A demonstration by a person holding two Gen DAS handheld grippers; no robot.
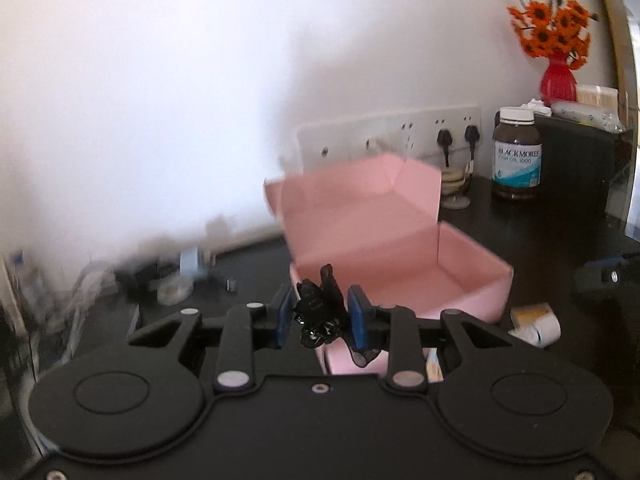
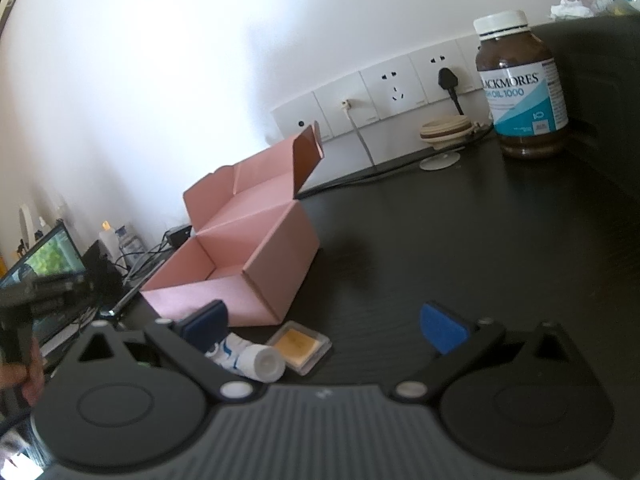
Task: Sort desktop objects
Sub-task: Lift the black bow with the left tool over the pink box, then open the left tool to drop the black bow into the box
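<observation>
Dark desk [image 2: 440,240]: left claw [image 1: 320,318] pinching black hair clip [image 1: 320,312]; right claw [image 2: 324,330] wide, empty.

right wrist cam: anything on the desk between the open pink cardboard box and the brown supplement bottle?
Nothing. In the right wrist view, bare black desk separates the open pink cardboard box from the brown supplement bottle.

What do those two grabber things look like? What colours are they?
Both are black plastic tools. The left gripper has two round black discs at its base, thin black link bars with silver rivets, and dark blue pads on its fingers. The right gripper looks the same, with brighter blue pads and a grey ribbed panel in the middle.
</observation>
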